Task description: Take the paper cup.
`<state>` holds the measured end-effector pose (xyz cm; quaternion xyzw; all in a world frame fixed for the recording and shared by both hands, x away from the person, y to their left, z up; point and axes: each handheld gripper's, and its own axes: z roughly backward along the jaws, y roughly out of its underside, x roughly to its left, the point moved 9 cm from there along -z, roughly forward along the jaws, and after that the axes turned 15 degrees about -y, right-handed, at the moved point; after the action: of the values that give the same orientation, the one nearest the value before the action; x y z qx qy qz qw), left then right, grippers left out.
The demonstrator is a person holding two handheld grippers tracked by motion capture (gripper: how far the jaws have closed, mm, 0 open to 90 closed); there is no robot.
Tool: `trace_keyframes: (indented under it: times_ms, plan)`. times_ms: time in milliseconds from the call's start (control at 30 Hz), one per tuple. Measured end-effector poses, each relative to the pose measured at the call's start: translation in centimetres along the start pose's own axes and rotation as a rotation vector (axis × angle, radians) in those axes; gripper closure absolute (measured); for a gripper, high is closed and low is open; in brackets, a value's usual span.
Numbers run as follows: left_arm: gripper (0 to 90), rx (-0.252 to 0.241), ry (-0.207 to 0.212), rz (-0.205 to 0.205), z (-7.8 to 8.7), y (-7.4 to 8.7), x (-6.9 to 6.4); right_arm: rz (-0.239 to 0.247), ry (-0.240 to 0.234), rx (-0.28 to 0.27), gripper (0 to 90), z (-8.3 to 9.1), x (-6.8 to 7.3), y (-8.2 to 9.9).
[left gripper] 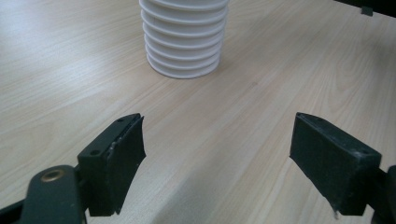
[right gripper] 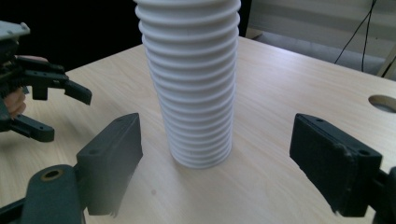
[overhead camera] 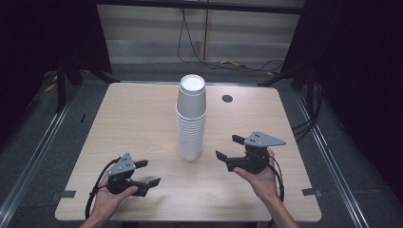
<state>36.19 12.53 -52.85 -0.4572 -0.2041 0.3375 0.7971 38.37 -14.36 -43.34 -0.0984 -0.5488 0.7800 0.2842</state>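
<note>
A tall stack of white paper cups (overhead camera: 191, 123) stands upright near the middle of the wooden table (overhead camera: 133, 118). My left gripper (overhead camera: 148, 172) rests low at the front left, open, with nothing between its jaws. In the left gripper view the stack's base (left gripper: 184, 37) lies ahead of the open left gripper (left gripper: 217, 140). My right gripper (overhead camera: 227, 147) hovers just right of the stack, open and pointing toward it. In the right gripper view the stack (right gripper: 191, 84) stands ahead of the gap of the right gripper (right gripper: 217, 140), apart from both pads. The left gripper (right gripper: 67, 116) shows farther off.
A round cable hole (overhead camera: 227, 98) sits in the table behind and right of the stack. Grey tape marks (overhead camera: 311, 192) lie near the front corners. Cables (overhead camera: 233, 63) run over the floor beyond the far edge. Dark curtains flank both sides.
</note>
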Motion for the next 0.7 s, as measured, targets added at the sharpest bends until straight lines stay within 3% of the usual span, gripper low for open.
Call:
trace_keyframes:
  times_ms: [167,433,567,700]
  plan:
    - [17.6,0.004,-0.003,0.005,-0.1,0.0,0.2,0.018,-0.04,-0.006,17.0,-0.5,0.1,-2.1]
    - [17.6,-0.001,-0.004,0.003,0.1,0.0,0.2,0.029,-0.081,-0.004,18.0,-1.6,0.4,-3.4]
    - [17.5,-0.003,-0.008,0.014,0.1,-0.1,0.4,0.024,-0.115,-0.01,18.0,-1.8,0.6,-4.9]
    - [17.6,0.0,-0.012,0.013,0.0,0.0,0.6,0.035,-0.117,-0.023,18.1,-1.9,0.4,-5.9]
